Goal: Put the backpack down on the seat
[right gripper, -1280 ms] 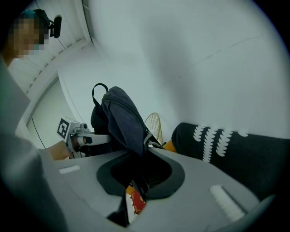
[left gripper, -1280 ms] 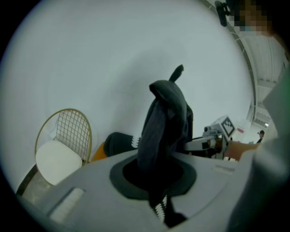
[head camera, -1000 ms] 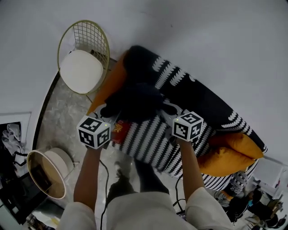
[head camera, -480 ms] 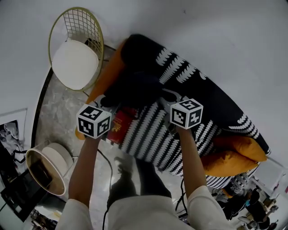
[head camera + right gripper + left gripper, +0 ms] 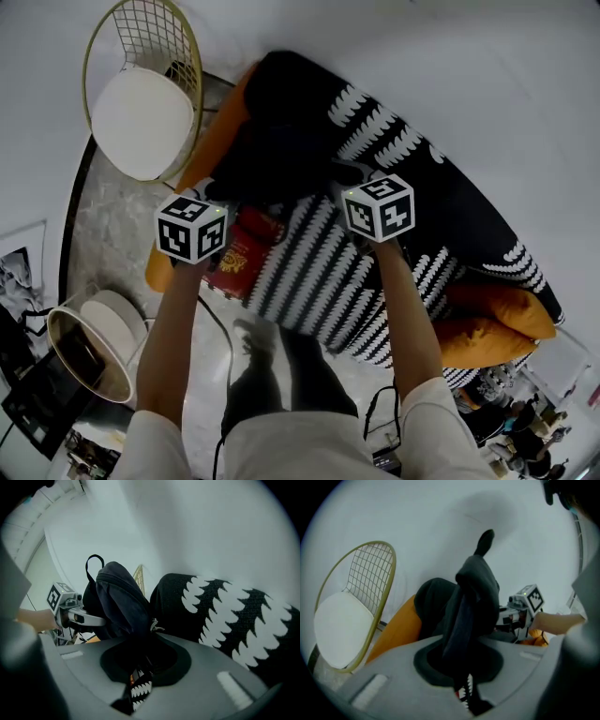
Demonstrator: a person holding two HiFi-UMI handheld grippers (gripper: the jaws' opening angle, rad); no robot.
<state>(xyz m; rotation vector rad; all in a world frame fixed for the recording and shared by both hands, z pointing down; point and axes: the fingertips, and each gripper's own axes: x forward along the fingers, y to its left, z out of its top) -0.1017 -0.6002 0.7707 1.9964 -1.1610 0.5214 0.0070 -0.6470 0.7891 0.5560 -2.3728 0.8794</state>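
A black backpack hangs over the left end of a sofa whose seat has a black-and-white striped cover. My left gripper is shut on the backpack's left side, with dark fabric pinched between its toothed jaws. Over on the pack's other side, my right gripper is shut on it too. In the right gripper view the backpack rises out of the jaws, its top loop upright. Whether the backpack's underside touches the seat is hidden.
A gold wire chair with a white pad stands left of the sofa. An orange cushion leans at the sofa's left end, with more orange cushions at its right. A red item lies on the seat's front edge. A round bin sits on the floor.
Both grippers and the backpack have moved forward, farther over the sofa's left end toward its back. More of the red item now shows below the backpack. Both grips have stayed the same.
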